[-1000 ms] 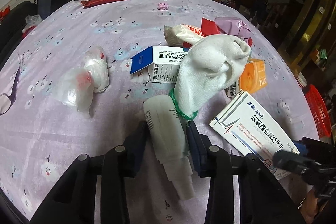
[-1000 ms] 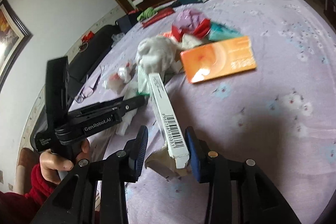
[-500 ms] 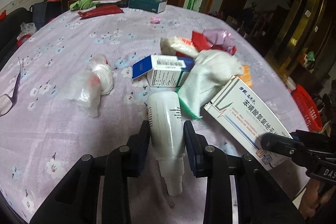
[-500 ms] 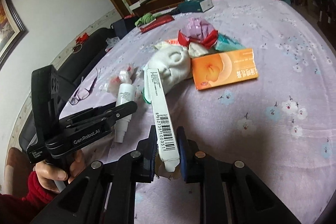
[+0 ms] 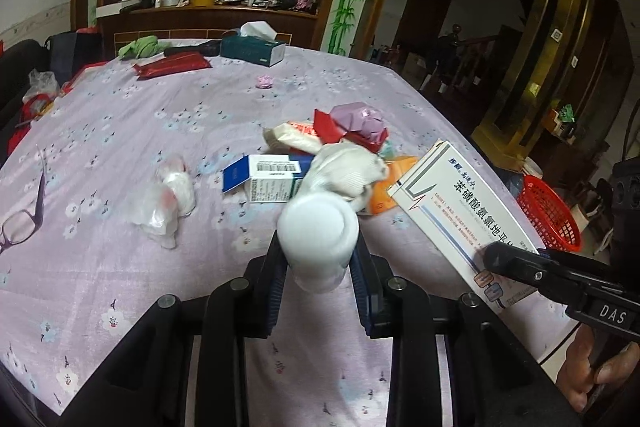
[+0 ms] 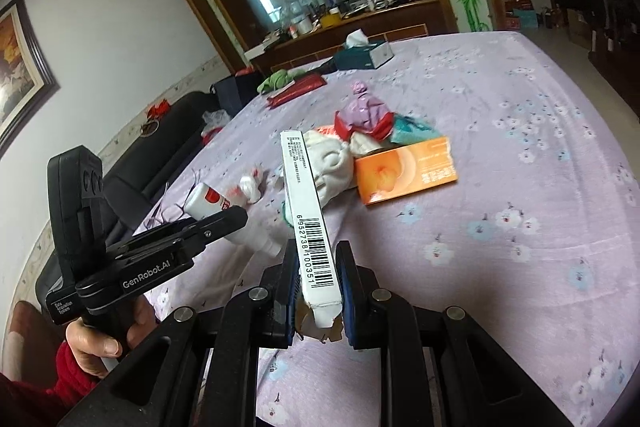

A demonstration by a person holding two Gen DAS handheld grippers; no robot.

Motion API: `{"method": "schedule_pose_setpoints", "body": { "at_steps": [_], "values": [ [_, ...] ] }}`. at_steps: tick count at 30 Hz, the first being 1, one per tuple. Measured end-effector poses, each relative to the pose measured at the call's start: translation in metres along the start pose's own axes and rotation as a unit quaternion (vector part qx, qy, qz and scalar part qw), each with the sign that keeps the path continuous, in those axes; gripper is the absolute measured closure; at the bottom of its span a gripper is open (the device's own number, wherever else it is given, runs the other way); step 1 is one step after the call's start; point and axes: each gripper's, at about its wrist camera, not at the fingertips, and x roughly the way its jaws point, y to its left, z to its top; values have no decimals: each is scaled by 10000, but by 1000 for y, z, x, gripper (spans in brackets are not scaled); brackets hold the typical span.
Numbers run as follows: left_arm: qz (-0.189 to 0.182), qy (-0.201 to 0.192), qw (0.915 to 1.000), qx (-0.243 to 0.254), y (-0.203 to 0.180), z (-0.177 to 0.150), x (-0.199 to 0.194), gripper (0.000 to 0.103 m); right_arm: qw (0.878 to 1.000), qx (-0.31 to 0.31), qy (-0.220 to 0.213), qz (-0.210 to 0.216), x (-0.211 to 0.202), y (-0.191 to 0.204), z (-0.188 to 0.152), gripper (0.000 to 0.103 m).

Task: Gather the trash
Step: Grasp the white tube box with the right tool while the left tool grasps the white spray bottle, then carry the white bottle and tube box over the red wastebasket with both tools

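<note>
My left gripper (image 5: 318, 259) is shut on a white plastic bottle (image 5: 318, 233), lifted off the table with its flat base toward the camera; the same bottle (image 6: 224, 211) shows in the right wrist view. My right gripper (image 6: 318, 275) is shut on a flat white medicine box (image 6: 306, 203), held edge-up with its barcode showing; that box (image 5: 460, 211) hangs at the right of the left wrist view. On the lilac tablecloth (image 5: 120, 131) lies a heap of trash: a white glove (image 5: 348, 173), a blue-white box (image 5: 268, 177), an orange box (image 6: 404, 171), red and purple wrappers (image 5: 356, 121), and crumpled plastic (image 5: 168, 199).
A red mesh basket (image 5: 548, 215) stands on the floor past the table's right edge. Eyeglasses (image 5: 20, 223) lie at the left edge. A teal tissue box (image 5: 252, 49), a red packet (image 5: 172, 65) and green cloth (image 5: 140, 47) sit at the far side.
Both grippers have risen from the table. The bottle has tipped up so its base faces the left camera, and the medicine box has been lifted higher and clear of the cloth.
</note>
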Motion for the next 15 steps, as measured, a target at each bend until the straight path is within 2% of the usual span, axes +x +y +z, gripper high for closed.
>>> {"method": "schedule_pose_setpoints", "body": {
  "at_steps": [15],
  "values": [
    [-197, -252, 9995, 48, -4, 4, -23, 74, 9992, 288, -230, -157, -26, -5, -8, 84]
  ]
}}
